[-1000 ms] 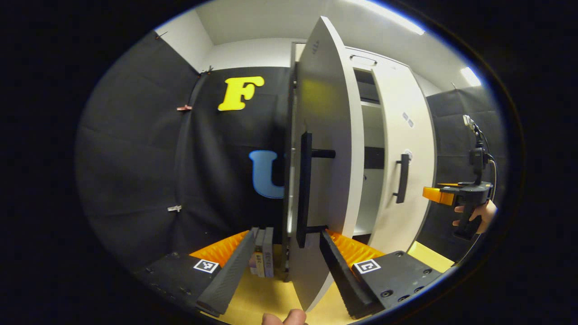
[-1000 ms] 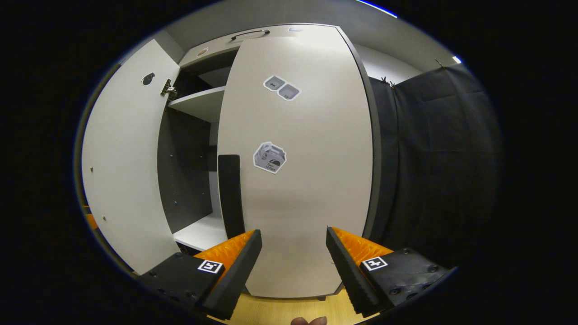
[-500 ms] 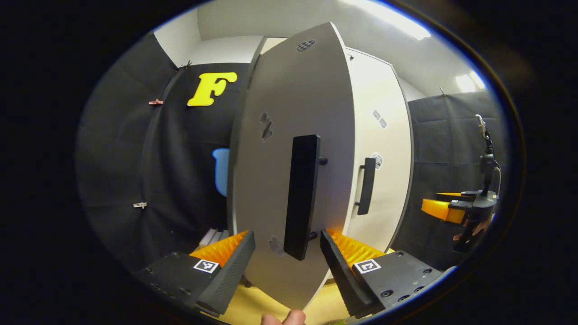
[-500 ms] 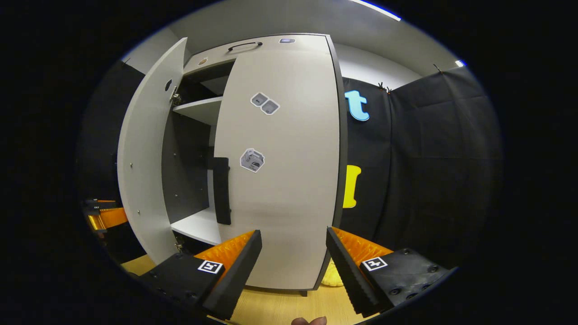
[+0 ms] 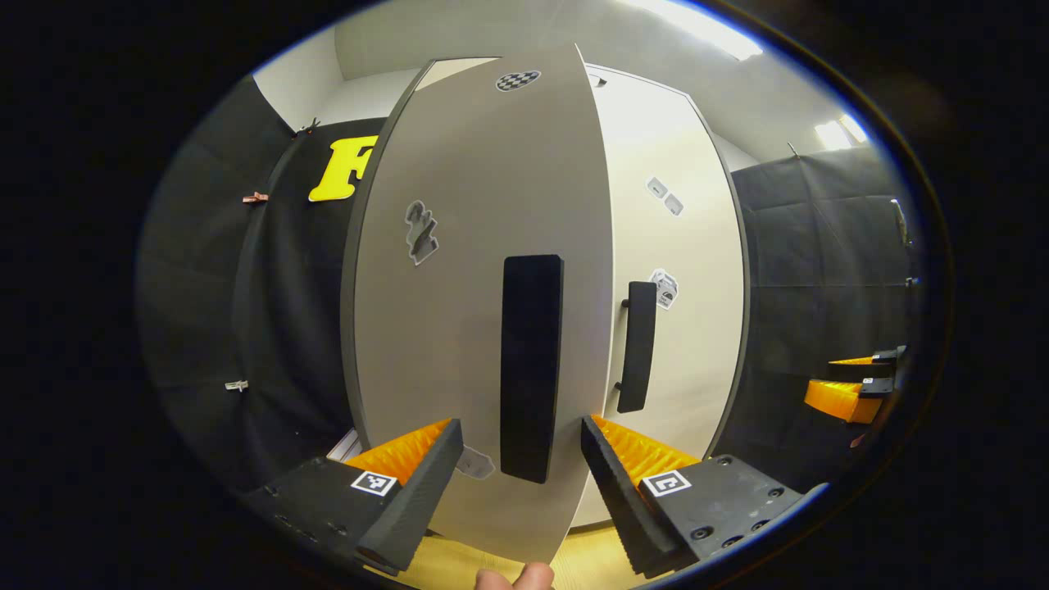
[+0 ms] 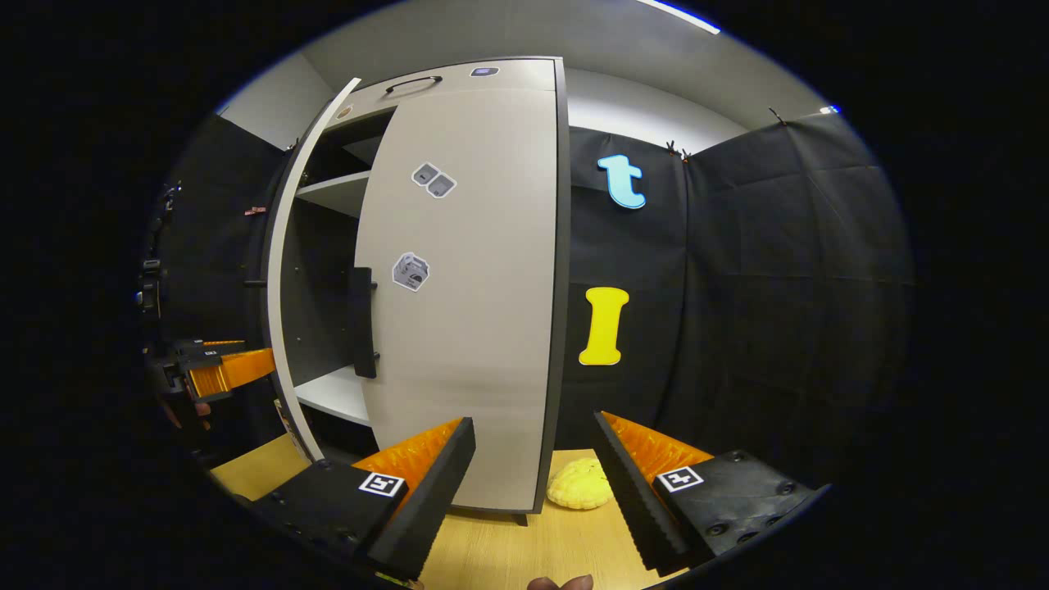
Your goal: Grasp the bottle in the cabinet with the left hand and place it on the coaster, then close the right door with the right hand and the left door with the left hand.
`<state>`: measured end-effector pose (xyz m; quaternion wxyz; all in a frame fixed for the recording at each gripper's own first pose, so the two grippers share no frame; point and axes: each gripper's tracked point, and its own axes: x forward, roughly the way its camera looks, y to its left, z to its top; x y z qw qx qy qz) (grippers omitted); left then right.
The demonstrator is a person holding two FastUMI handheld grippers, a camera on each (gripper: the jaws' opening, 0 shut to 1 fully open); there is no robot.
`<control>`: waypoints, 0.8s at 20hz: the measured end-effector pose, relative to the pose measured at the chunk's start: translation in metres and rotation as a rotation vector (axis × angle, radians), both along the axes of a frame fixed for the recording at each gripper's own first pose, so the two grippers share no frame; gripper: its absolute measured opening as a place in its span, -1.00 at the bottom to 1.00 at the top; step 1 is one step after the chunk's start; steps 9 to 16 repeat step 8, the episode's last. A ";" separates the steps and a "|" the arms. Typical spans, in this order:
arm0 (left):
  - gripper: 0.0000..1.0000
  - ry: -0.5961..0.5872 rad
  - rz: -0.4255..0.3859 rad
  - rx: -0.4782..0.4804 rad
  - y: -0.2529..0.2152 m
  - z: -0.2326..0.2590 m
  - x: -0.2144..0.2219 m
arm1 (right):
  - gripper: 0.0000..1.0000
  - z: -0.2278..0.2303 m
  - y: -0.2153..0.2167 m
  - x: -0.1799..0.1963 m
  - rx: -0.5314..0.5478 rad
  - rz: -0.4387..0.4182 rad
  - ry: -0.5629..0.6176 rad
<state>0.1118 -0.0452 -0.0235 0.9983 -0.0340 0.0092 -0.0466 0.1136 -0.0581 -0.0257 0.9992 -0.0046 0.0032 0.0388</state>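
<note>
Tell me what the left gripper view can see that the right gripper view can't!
Left gripper view: the front of the left door, its black handle, a checkered sticker, and the right gripper far off. Right gripper view: the cabinet's shelves behind the ajar left door, a yellow lumpy thing on the wooden table, and the left gripper. Both: the right door, its handle and its stickers.

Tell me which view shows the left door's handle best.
The left gripper view: the left door's handle stands big and face-on, just ahead of the open left tongs. The right gripper view catches the left door edge-on, its handle barely visible.
</note>
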 end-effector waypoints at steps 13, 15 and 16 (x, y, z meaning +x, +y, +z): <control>0.79 0.013 0.031 0.002 -0.016 -0.001 0.040 | 0.91 -0.005 -0.015 -0.008 -0.017 -0.010 0.009; 0.79 0.013 0.031 0.002 -0.016 -0.001 0.040 | 0.91 -0.005 -0.015 -0.008 -0.017 -0.010 0.009; 0.79 0.013 0.031 0.002 -0.016 -0.001 0.040 | 0.91 -0.005 -0.015 -0.008 -0.017 -0.010 0.009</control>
